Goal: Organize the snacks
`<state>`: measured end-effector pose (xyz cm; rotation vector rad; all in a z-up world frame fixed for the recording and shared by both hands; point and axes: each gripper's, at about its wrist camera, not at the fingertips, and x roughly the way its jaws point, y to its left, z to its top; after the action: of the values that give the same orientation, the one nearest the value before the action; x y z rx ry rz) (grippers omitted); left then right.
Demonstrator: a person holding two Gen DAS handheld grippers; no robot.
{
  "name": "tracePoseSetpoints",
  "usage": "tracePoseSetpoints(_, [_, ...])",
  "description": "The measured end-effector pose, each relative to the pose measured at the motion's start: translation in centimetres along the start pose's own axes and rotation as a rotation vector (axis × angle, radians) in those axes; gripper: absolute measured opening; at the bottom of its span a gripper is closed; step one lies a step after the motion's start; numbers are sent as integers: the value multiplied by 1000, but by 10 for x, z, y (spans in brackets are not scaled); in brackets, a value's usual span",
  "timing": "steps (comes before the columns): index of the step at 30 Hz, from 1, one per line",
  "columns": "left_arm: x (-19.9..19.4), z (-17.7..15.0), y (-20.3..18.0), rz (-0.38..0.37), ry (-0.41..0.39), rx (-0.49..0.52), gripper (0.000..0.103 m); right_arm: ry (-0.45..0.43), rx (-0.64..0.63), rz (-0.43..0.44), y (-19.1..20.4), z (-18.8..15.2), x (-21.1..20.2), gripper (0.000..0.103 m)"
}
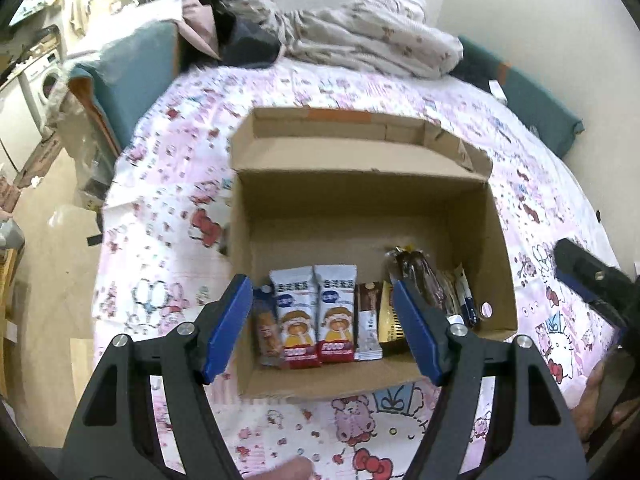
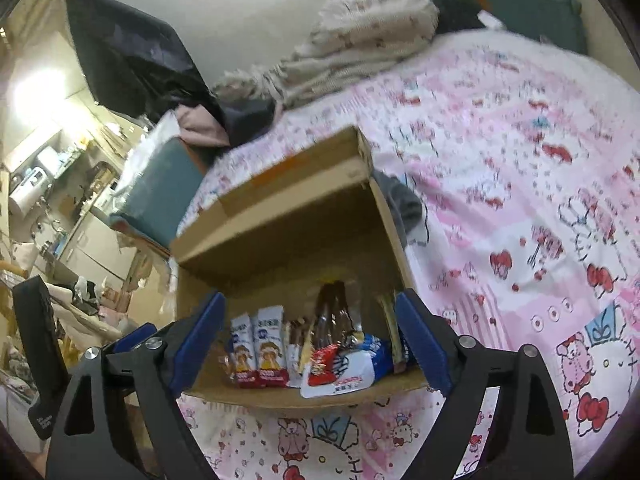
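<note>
An open cardboard box (image 1: 360, 200) sits on the pink cartoon bedsheet; it also shows in the right wrist view (image 2: 288, 240). Inside, snack packs stand in a row: two white-and-red packs (image 1: 314, 316), a brown bar (image 1: 368, 320), a dark chocolate pack (image 1: 420, 276). My left gripper (image 1: 324, 328) is open and empty, hovering over the box's near edge. My right gripper (image 2: 310, 340) is open over the box's near edge, around a white, red and blue packet (image 2: 344, 368) that rests on the other snacks. The right gripper also shows in the left wrist view (image 1: 592, 284).
A crumpled blanket (image 1: 360, 36) and dark clothes lie at the bed's far end. Teal cushions (image 1: 132, 80) edge the bed. A washing machine (image 1: 40, 80) and floor clutter are to the left. The bedsheet (image 2: 520, 200) stretches to the right of the box.
</note>
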<state>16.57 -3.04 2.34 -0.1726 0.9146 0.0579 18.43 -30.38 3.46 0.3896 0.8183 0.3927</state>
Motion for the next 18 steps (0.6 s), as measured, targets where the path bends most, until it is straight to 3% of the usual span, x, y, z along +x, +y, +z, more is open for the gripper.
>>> tracePoseSetpoints(5, [-29,-8,14,17,-44,-9,70,-76,-78,-11,18,-8,-30,98])
tracePoseSetpoints(9, [-48,-20,20,17,-61,-2,70,-162,-174,-85,36,-25,-54,103])
tracePoseSetpoints(11, [-57,-27,23,25,-75,-2,84,-180,-190,-62,40,-34,-63,103])
tracePoseSetpoints(14, [-69,-38,29,34,-99,-14,98,-175,-195,-69,43,-45,-69,103])
tracePoseSetpoints(18, [-79,-52,38,42,-110,-38,102,-134,-186,-106,44,-57,-69,103])
